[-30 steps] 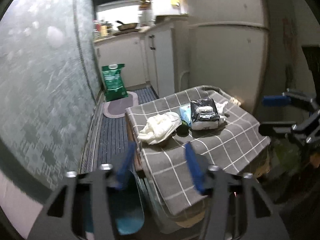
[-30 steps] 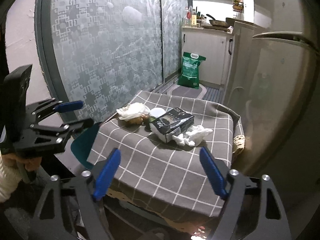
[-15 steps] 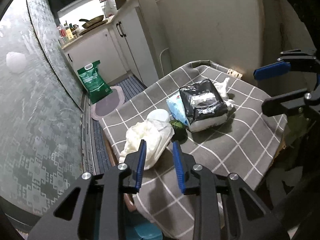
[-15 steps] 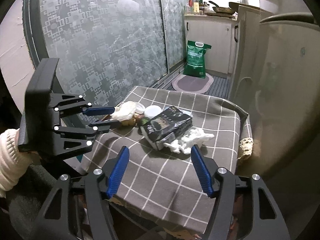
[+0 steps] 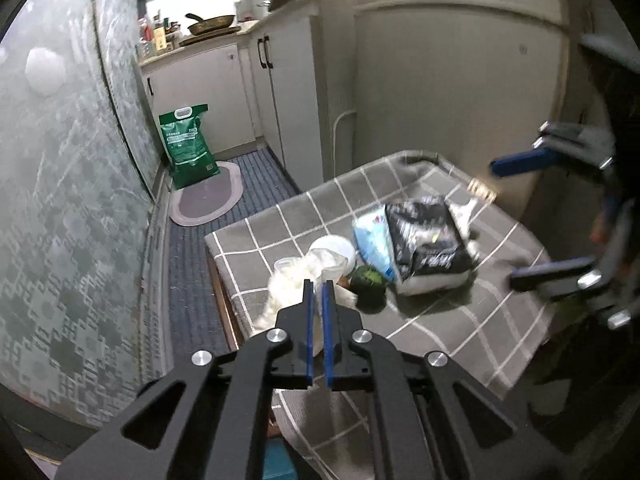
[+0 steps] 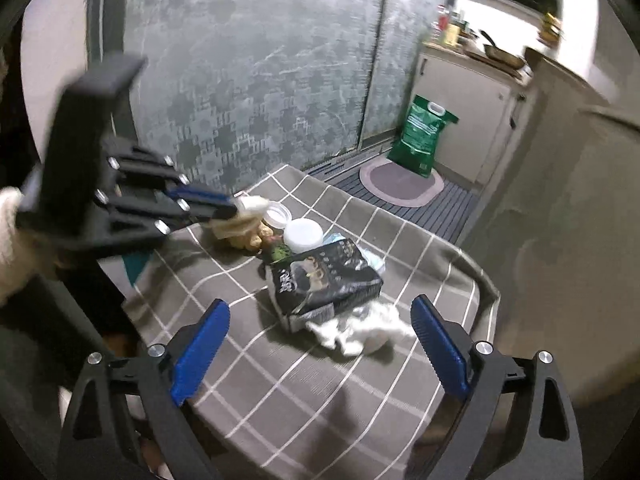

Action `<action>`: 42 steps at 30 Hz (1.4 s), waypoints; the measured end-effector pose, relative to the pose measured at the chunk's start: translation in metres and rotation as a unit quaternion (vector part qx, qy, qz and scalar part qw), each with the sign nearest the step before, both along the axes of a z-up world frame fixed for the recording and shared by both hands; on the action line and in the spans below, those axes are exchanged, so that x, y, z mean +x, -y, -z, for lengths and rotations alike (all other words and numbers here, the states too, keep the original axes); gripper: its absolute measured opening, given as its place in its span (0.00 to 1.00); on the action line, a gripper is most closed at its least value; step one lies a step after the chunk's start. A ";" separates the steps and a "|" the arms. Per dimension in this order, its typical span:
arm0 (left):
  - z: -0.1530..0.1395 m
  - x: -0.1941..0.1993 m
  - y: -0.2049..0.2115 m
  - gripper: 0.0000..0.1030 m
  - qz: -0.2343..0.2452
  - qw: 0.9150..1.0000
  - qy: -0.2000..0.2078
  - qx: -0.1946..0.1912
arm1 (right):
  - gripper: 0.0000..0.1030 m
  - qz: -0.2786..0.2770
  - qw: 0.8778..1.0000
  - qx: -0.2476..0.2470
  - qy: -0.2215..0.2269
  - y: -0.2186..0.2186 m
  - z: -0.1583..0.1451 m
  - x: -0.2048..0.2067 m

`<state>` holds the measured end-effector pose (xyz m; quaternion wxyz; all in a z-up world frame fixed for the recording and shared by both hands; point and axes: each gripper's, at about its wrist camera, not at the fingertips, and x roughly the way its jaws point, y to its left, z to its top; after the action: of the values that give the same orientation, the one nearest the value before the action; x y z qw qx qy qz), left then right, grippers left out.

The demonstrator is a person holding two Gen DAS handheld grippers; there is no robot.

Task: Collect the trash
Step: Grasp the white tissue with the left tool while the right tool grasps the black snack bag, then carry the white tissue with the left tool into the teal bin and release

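Dim room, bright kitchen beyond, edges blurred.

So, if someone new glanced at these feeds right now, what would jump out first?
Probably the heap of trash in the middle of the grey checked tablecloth: a black packet with crumpled white tissue at its near end. Next, the left gripper shut on a white plastic bag at the table's left edge. The right gripper is opening, with nothing between its pads, just short of the tissue.
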<state>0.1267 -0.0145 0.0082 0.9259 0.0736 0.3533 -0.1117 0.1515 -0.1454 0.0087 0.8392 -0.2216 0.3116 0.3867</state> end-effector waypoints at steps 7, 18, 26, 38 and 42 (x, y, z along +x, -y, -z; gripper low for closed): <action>-0.027 -0.015 -0.021 0.05 -0.007 0.995 0.014 -0.097 | 0.91 -0.045 0.998 -0.051 -0.003 -0.034 0.014 0.023; -0.032 -0.035 -0.072 0.05 -0.043 0.987 0.013 -0.154 | 0.93 -0.037 0.996 -0.075 -0.027 -0.043 0.041 0.049; -0.028 -0.049 -0.107 0.05 -0.073 0.984 0.013 -0.161 | 0.76 -0.025 0.997 -0.066 -0.038 -0.046 0.037 0.055; -0.013 -0.063 -0.155 0.05 -0.121 0.979 0.007 -0.161 | 0.67 0.000 0.999 -0.042 -0.027 -0.054 0.010 0.053; 0.004 -0.065 -0.174 0.05 -0.140 0.976 -0.011 -0.167 | 0.68 0.004 1.000 -0.009 -0.024 -0.057 -0.010 0.044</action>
<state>0.0620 0.1598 0.0046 0.9277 -0.1338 0.3464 -0.0391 0.1954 -0.0880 0.0189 0.8312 -0.2185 0.3358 0.3854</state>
